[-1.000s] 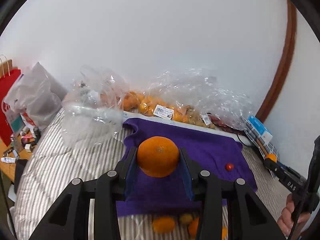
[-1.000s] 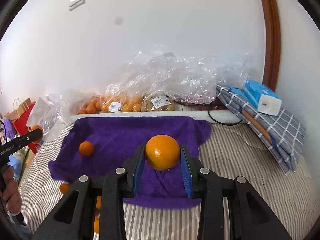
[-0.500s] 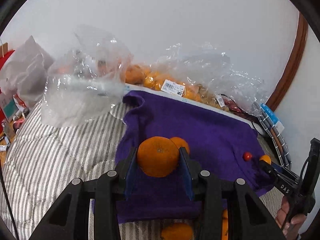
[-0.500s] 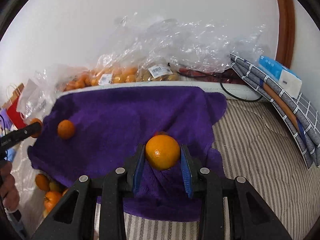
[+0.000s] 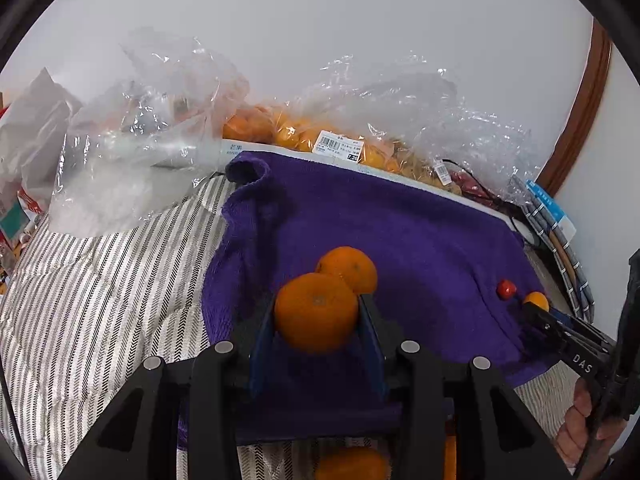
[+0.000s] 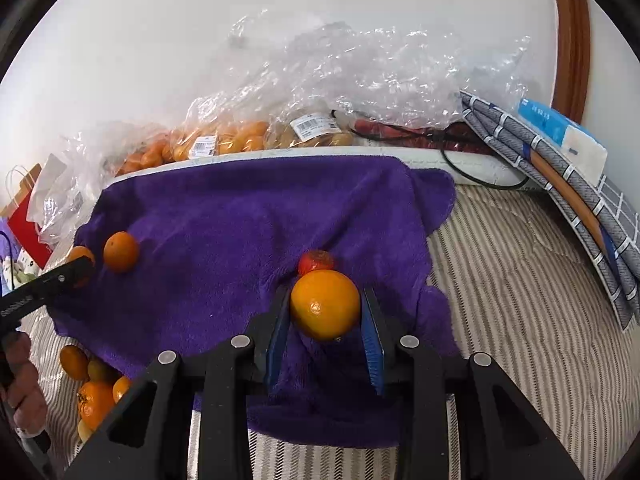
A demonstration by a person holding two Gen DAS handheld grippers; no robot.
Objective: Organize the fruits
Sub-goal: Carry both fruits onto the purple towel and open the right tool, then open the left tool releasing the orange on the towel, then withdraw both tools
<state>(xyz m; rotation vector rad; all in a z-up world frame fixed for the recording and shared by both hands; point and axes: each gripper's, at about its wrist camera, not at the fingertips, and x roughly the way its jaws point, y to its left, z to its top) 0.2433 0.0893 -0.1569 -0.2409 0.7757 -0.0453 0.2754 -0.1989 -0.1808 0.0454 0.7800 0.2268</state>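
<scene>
My left gripper [image 5: 318, 314] is shut on a large orange [image 5: 316, 312], held low over the left part of a purple towel [image 5: 400, 232]. Another orange [image 5: 348, 268] lies on the towel just beyond it. My right gripper [image 6: 325, 312] is shut on a yellow-orange fruit [image 6: 325, 310] over the towel's right part [image 6: 240, 220]. A small red fruit [image 6: 316, 261] lies on the towel right behind it, and it also shows in the left wrist view [image 5: 505, 289]. Each gripper is visible in the other's view, left [image 6: 80, 266] and right [image 5: 536, 306].
Loose oranges [image 6: 94, 392] lie on the striped bedding [image 6: 520, 320] off the towel's near left corner. Plastic bags of fruit [image 6: 224, 142] line the wall. Empty clear bags [image 5: 132, 152] sit at the left. A folded checked cloth with a blue box [image 6: 560, 140] lies at the right.
Both grippers have moved forward and down toward the towel, each still holding its fruit. The orange and the red fruit on the towel now sit close in front of them.
</scene>
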